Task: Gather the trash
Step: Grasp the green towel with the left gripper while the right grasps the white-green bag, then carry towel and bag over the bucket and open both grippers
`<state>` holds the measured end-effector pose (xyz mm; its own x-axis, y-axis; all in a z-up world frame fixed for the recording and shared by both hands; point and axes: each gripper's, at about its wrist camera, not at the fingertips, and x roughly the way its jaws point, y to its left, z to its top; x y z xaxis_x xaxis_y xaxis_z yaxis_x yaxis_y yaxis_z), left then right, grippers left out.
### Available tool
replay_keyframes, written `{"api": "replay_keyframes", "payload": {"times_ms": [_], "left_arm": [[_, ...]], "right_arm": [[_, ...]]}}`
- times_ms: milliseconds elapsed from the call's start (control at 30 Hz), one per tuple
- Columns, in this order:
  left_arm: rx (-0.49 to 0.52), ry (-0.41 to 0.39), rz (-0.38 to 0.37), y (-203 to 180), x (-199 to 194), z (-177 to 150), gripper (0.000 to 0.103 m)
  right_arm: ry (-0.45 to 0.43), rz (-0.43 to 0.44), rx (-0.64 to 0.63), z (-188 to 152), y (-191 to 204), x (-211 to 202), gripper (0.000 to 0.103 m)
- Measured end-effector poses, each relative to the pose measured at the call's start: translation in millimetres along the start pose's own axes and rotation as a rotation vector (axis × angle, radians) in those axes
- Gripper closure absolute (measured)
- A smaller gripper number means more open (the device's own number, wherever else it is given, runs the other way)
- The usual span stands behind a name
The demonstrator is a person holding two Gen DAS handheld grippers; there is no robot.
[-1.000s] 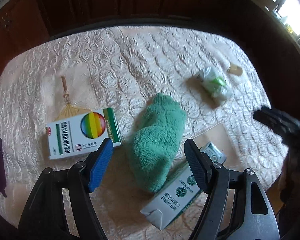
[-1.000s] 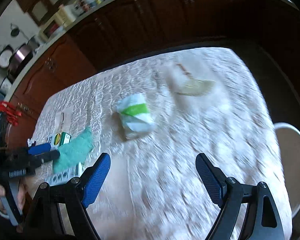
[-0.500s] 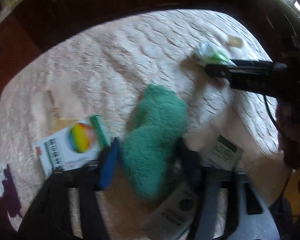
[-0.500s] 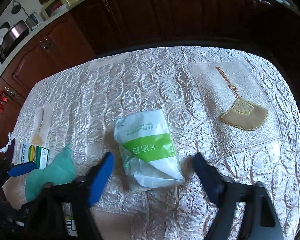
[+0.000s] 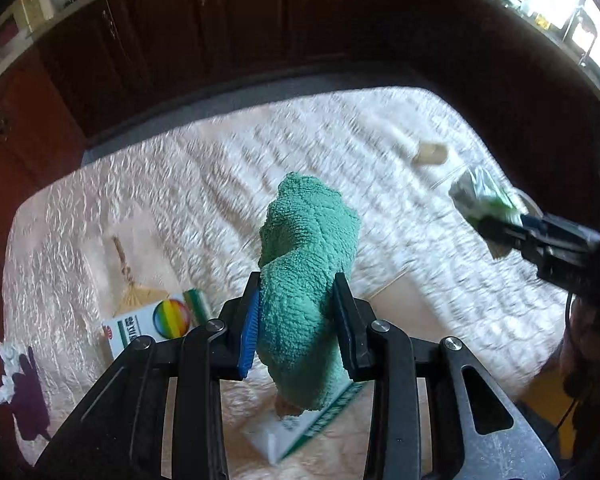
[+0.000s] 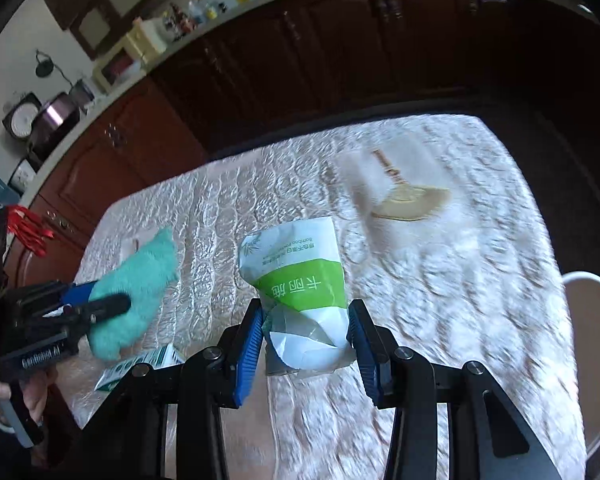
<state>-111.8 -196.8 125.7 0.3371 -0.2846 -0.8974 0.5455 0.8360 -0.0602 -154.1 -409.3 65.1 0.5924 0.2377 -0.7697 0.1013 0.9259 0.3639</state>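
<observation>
Both grippers were mid-grasp, one item each.

Left gripper [image 5: 296,320]: fingers closing on the green towel [image 5: 308,264], pads pressed into both its sides. Towel stood bunched between them, upper end poking past the tips, lower end drooping over a green-and-white carton [image 5: 312,420] on the surface [image 5: 180,184]. From the right wrist view the towel looked clear of the cloth, so probably lifted already.

Right gripper [image 6: 306,332]: fingers closing on the white-and-green tissue pack [image 6: 300,284], one pad touching each side of its crumpled lower end. Pack looked slightly raised off the surface; motion blur, can't be sure.

How I'd have done this step well:
- Finish the squeeze before pulling away. Both items are soft and compress, so a half-closed grip would likely slip.
- Towel: grip sat low on the bundle, top-heavy. Lift straight, no swinging, or it flops out.
- Watch the towel tail. It hung just over the carton and could drag it.
- Pack: thin film, held at the loose end only. Slow lift, expect it to pivot and hang.
- Keep the hands apart on the way out; they worked near each other.

Still on the surface: rainbow-print box [image 5: 152,324] beside the left fingers, and that carton. No bin identifiable in either view.
</observation>
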Motion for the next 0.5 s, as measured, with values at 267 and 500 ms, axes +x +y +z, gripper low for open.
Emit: {"api": "replay_keyframes", "payload": {"times_ms": [267,500], "left_arm": [[0.041,-0.058,-0.038,-45,-21,10,0.072],[0.079,-0.085,-0.059,-84,-28,13,0.072]], "right_arm": [[-0.085,-0.021,0.044,-21,-18,-58,0.062],[-0.128,-0.058,0.087,-38,-43,-95,0.062]]}}
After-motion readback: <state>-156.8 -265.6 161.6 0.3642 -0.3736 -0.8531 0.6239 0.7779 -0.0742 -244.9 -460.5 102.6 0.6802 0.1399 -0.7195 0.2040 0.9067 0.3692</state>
